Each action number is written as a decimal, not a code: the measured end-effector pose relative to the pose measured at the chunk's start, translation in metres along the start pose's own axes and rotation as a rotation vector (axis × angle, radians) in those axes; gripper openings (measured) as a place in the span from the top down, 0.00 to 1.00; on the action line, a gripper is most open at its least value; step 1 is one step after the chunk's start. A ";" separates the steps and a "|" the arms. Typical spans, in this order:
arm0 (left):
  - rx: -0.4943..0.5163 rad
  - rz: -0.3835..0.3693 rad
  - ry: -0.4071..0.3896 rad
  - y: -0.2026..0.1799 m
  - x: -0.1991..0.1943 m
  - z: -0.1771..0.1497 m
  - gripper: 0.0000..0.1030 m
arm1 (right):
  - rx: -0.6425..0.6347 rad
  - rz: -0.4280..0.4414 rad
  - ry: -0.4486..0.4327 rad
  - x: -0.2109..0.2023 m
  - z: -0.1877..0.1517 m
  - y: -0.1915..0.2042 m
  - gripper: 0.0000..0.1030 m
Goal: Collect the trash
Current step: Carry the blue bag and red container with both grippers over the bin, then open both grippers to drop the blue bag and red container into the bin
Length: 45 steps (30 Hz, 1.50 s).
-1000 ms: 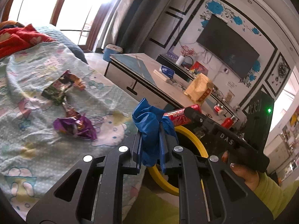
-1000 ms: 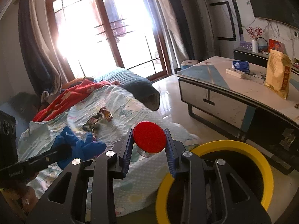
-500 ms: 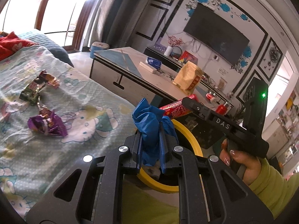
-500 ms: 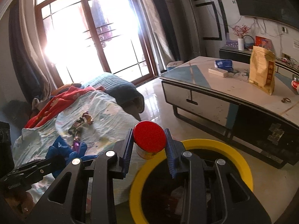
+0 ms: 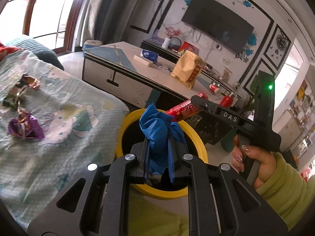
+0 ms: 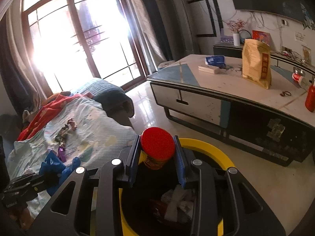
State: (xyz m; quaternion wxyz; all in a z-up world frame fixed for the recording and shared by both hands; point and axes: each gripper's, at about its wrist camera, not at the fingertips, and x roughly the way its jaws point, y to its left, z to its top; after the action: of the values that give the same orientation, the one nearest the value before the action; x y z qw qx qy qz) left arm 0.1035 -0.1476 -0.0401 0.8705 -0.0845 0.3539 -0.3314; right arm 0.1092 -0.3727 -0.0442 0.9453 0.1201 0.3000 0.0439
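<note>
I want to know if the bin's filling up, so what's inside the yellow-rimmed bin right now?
Inside the yellow-rimmed bin, crumpled white paper and a reddish wrapper show. The right gripper and its red can cover the rest.

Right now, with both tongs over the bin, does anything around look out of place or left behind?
Yes. Crumpled snack wrappers lie loose on the bed sheet, away from the yellow-rimmed bin. The left tongs grip a blue glove and the right tongs a red can, both above the bin.
</note>
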 end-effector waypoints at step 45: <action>0.035 -0.032 0.134 -0.028 0.067 -0.023 0.20 | 0.147 -0.048 0.108 0.013 -0.021 -0.060 0.50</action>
State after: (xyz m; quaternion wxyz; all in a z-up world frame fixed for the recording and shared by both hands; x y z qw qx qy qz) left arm 0.1097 -0.2097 -0.0839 0.8408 -0.0525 0.4041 -0.3564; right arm 0.1089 -0.4244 -0.0830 0.9171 0.1795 0.3560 0.0054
